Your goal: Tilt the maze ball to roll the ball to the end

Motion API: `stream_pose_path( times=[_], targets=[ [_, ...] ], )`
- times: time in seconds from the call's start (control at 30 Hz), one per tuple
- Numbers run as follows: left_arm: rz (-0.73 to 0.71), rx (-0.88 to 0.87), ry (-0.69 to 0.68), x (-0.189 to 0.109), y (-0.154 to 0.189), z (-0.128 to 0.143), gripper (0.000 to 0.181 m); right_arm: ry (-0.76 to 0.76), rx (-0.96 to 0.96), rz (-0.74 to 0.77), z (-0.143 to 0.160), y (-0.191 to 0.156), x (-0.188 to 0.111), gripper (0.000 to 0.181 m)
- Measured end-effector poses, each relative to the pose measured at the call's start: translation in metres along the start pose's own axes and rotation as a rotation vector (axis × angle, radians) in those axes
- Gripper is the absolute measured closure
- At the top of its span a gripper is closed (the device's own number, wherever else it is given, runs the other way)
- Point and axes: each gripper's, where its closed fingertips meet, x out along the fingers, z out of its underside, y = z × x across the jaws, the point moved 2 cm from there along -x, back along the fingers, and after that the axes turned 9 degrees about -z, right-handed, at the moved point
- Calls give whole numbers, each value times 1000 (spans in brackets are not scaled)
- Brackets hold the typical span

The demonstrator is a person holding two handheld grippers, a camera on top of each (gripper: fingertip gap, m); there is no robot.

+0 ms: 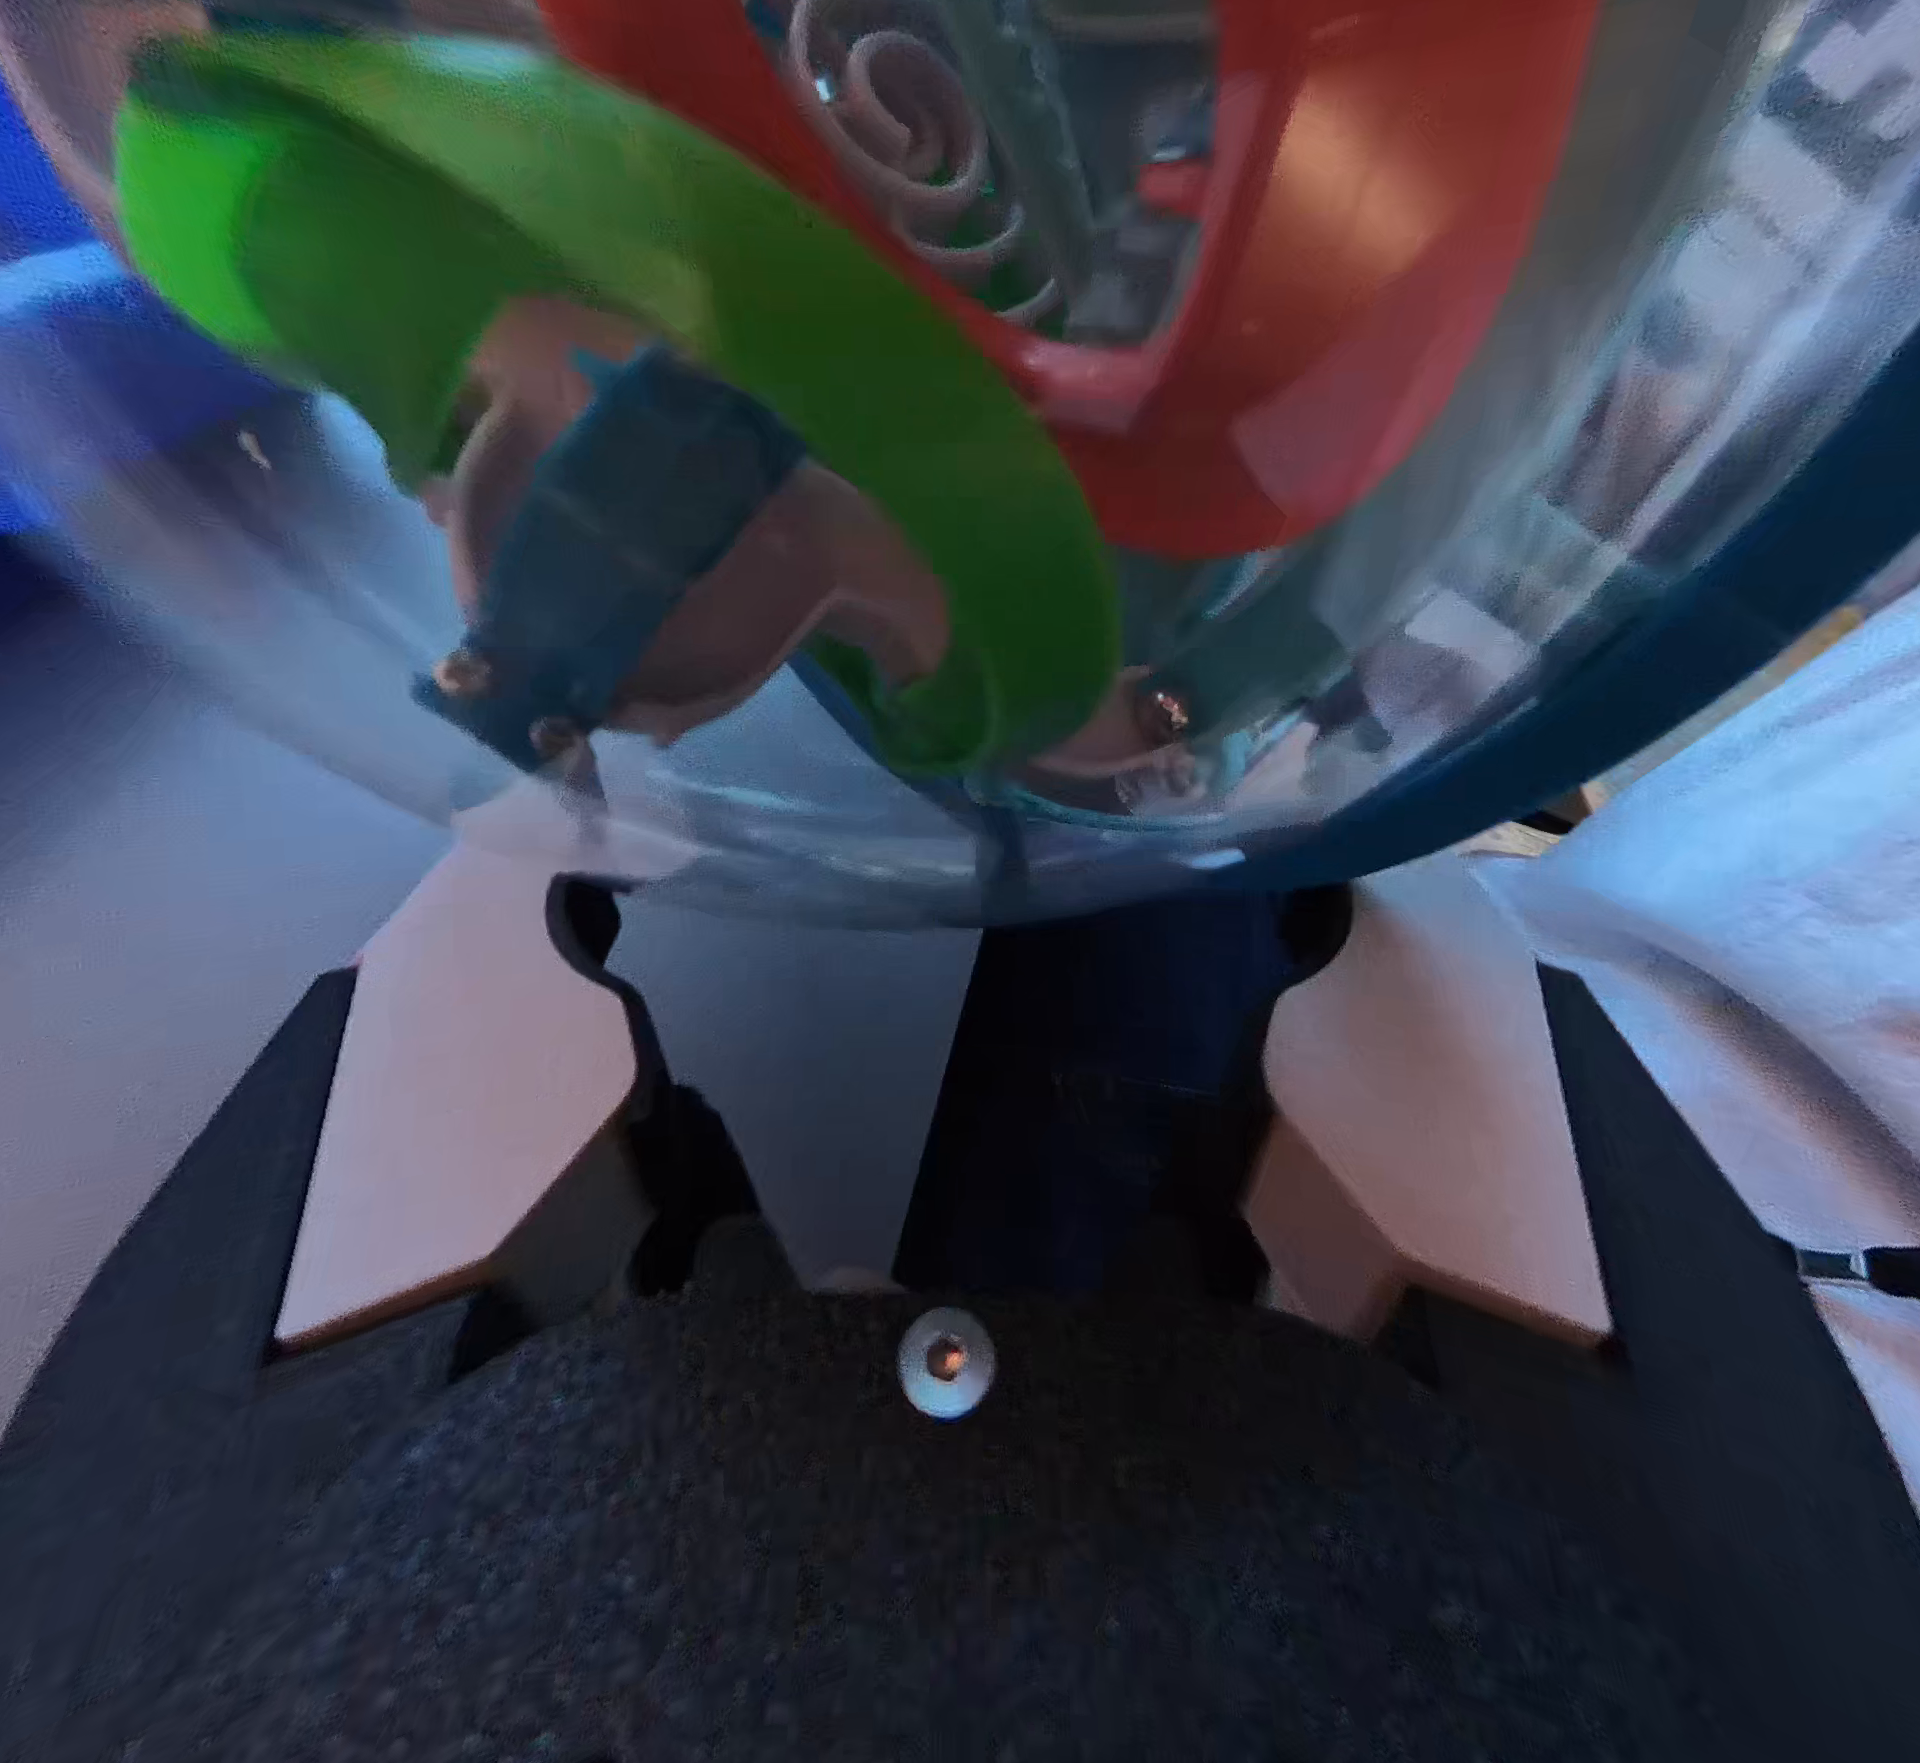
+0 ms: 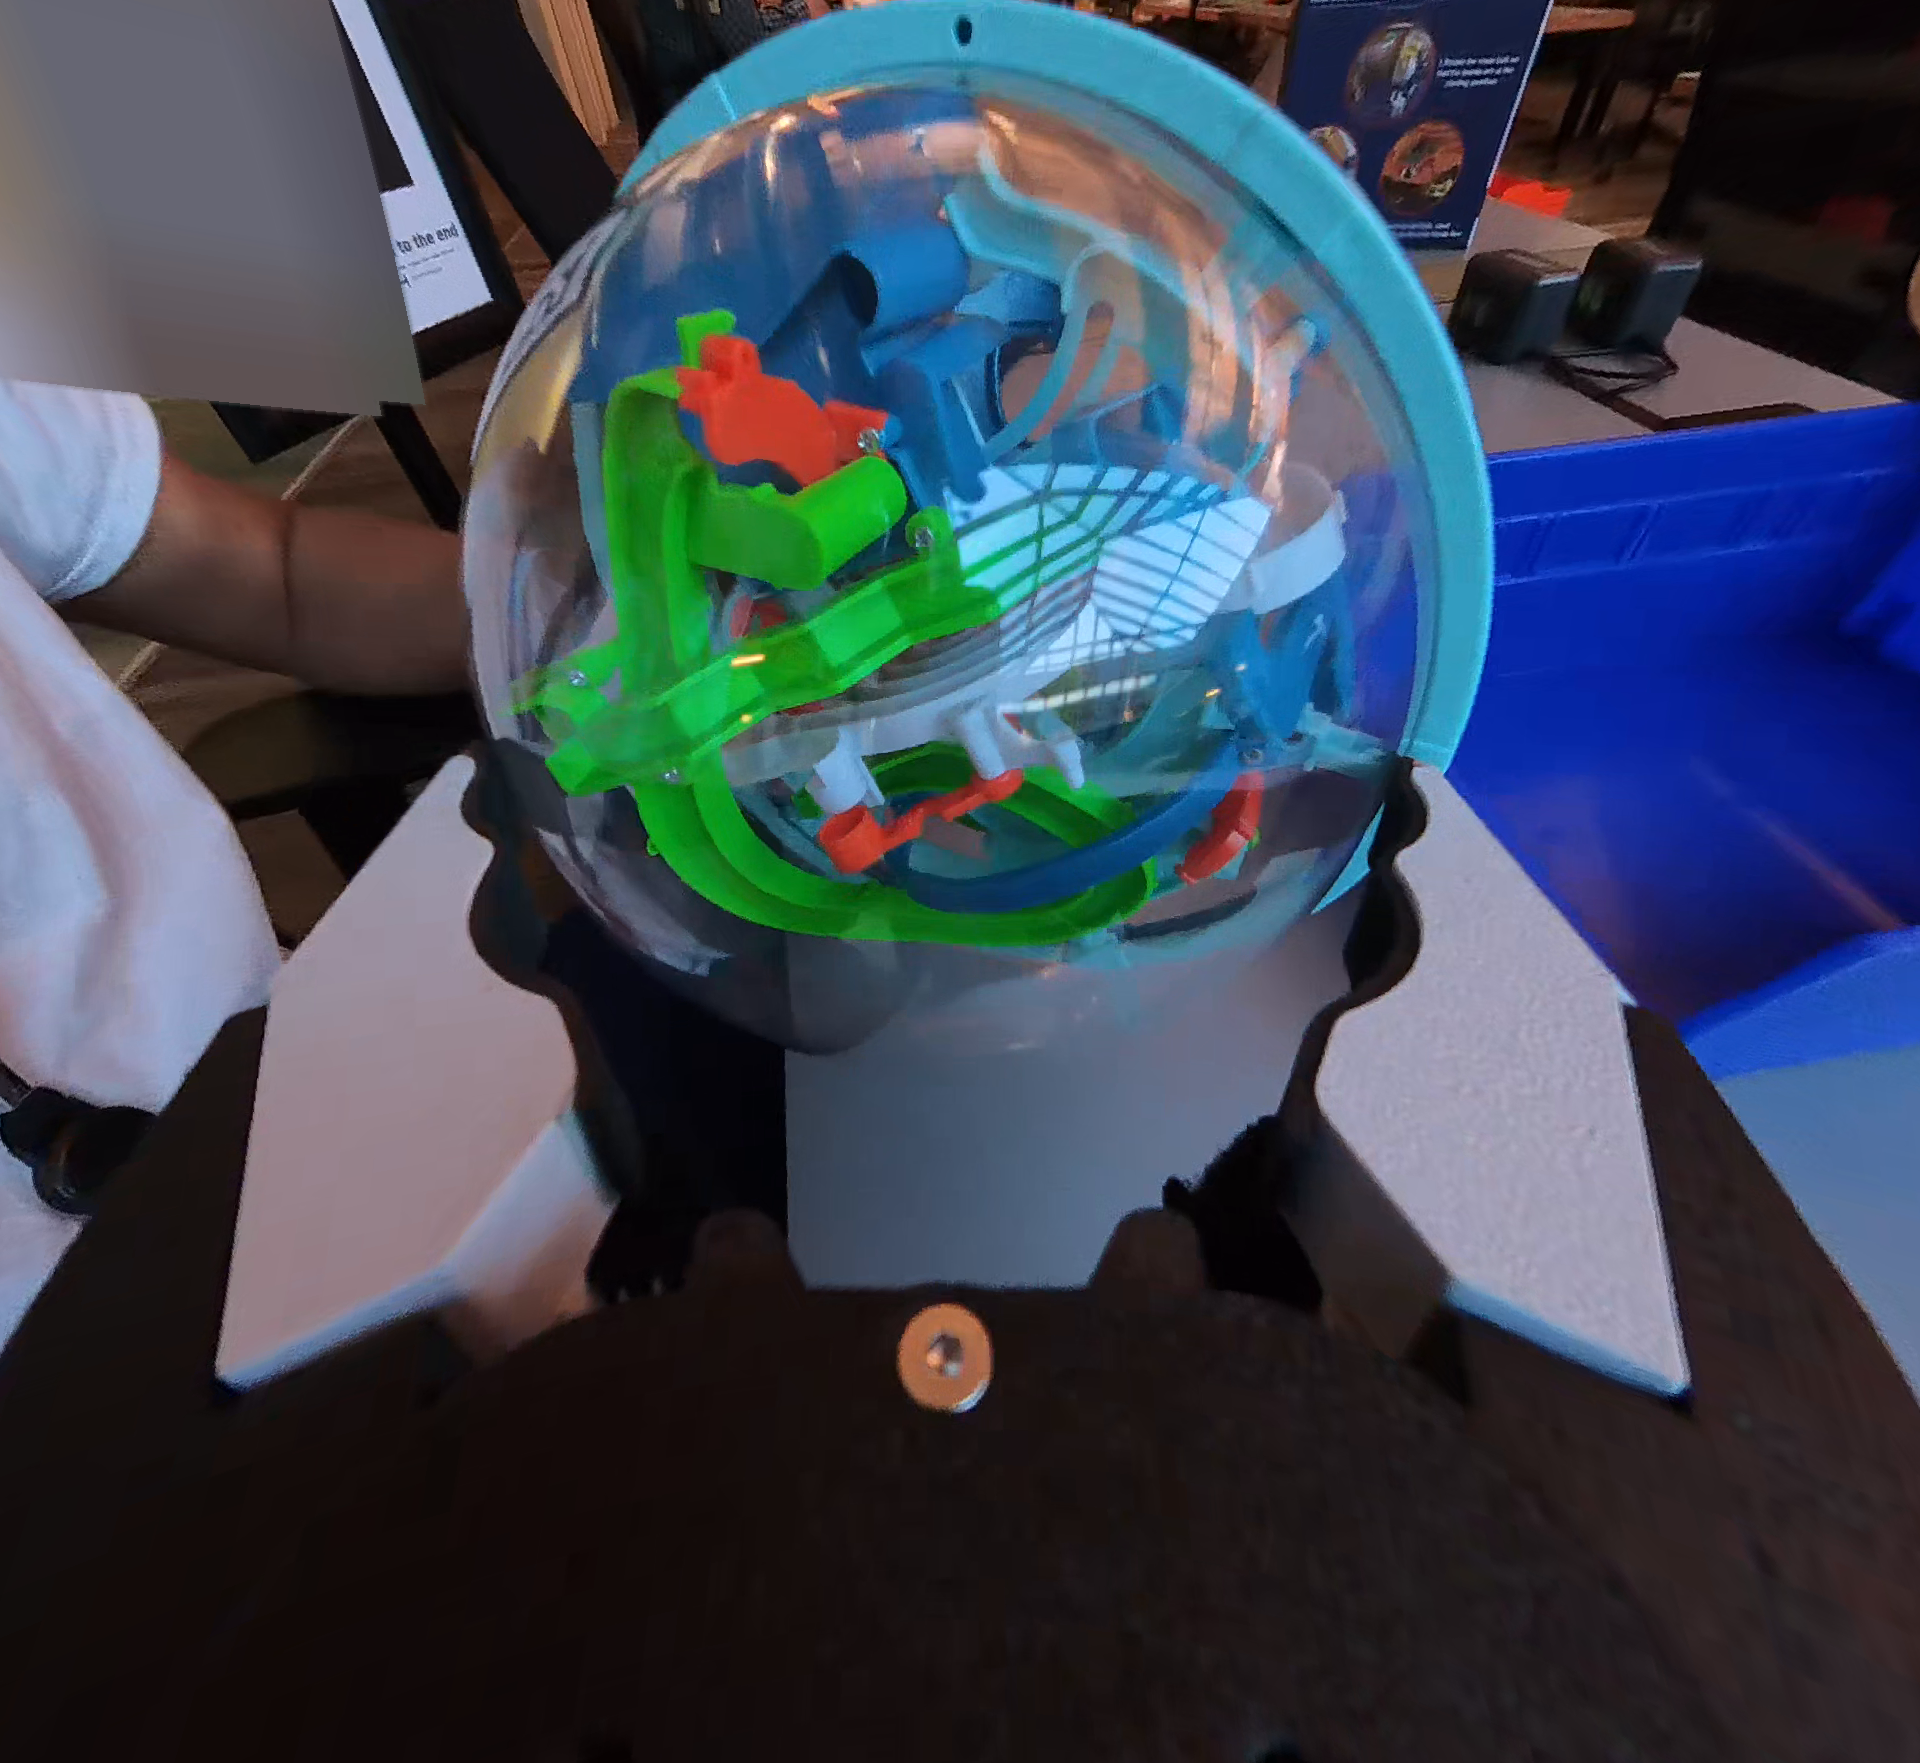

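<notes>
The maze ball point(image 2: 935, 518) is a clear sphere with a teal ring around it and green, orange, blue and white tracks inside. It sits between the fingers of my right gripper point(image 2: 935, 778), which is shut on its lower sides and holds it up. In the left wrist view the maze ball point(image 1: 935, 363) fills the top, very close and blurred. My left gripper point(image 1: 951, 892) has its jaws apart, with the fingertips against the shell. I cannot pick out the small ball inside.
A blue bin point(image 2: 1714, 674) stands close on the right. A dark blue box point(image 2: 1423, 92) and small black devices point(image 2: 1579, 300) sit on the table behind. A person's arm point(image 2: 260, 591) reaches in from the left, by a sign on an easel point(image 2: 436, 259).
</notes>
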Motion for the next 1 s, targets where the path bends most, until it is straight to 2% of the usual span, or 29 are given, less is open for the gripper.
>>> stream_pose_path(
  times=[0.13,0.17,0.3,0.4,0.47,0.57,0.7,0.83,1.0],
  targets=[
    [2,-43,21,-6,0,-10,62,55,-23,39,2,2,-5,26],
    [10,-34,11,-7,1,-9,59,63,-41,35,4,1,-4,26],
    [-24,132,-44,-7,6,3,38,126,-73,44,9,-4,-4,27],
    [25,226,-44,-13,20,4,46,284,45,-42,-5,-6,-15,27],
    [79,239,-17,-19,30,0,59,358,99,-101,-10,-9,-22,27],
    [96,244,37,-26,32,-8,69,360,97,-137,-8,-14,-27,27],
    [76,219,179,-36,31,-32,70,388,83,-127,-4,-15,-33,28],
    [41,222,244,-40,30,-42,73,416,78,-128,-2,-17,-34,28],
    [69,176,359,-55,30,-58,77,447,116,-204,2,-25,-30,28]
  ],
)
